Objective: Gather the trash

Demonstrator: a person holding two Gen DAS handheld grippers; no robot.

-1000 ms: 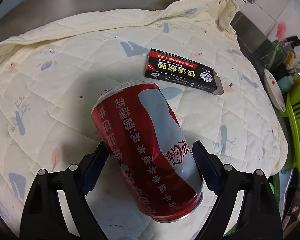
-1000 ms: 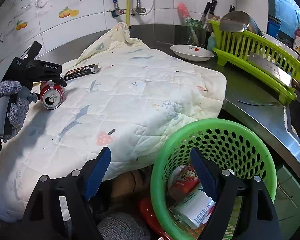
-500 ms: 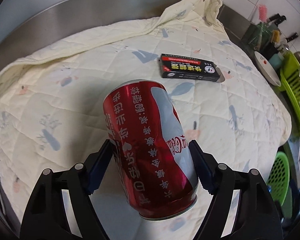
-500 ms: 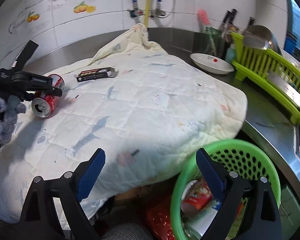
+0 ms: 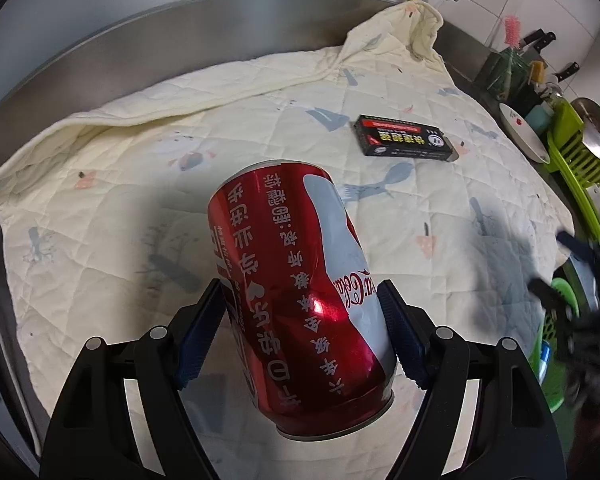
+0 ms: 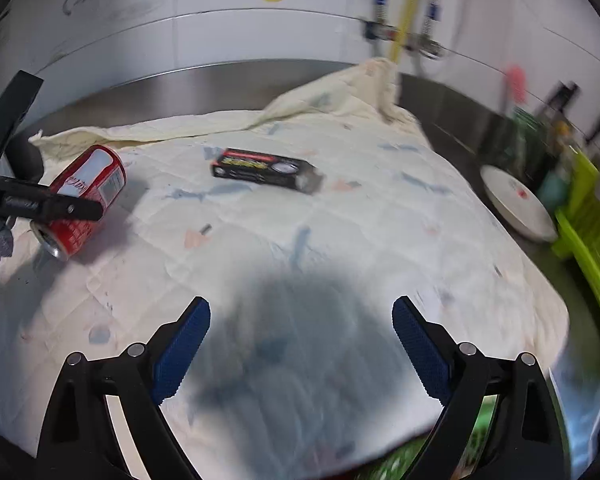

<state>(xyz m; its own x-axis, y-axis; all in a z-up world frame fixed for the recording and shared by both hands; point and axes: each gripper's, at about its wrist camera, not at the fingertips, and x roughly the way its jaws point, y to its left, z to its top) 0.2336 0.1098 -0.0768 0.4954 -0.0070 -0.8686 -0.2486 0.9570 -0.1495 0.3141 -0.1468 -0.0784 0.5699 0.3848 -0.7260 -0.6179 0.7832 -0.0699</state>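
A dented red cola can [image 5: 296, 300] hangs tilted above the cream quilt [image 5: 140, 168], with my left gripper [image 5: 300, 286] shut on it, a blue pad pressing on each side. From the right wrist view the same can [image 6: 86, 196] shows at far left, crossed by a black finger [image 6: 56, 208] of the left gripper. A black carton [image 5: 406, 142] lies flat on the quilt beyond the can, also seen as the carton [image 6: 264, 168] ahead of my right gripper [image 6: 300, 340]. That gripper is open over the quilt with nothing between its fingers.
A green basket [image 5: 560, 312] sits past the quilt's right edge, partly hidden by the blurred right gripper [image 5: 580, 292]. A white dish [image 6: 516, 204] and a green dish rack [image 6: 592, 220] stand at the right. The steel counter's back wall [image 5: 180, 36] and a tiled wall run behind.
The left gripper closed on the can and lifted it off the quilt. The right gripper swung from above the green basket to over the quilt, and its jaws widened.
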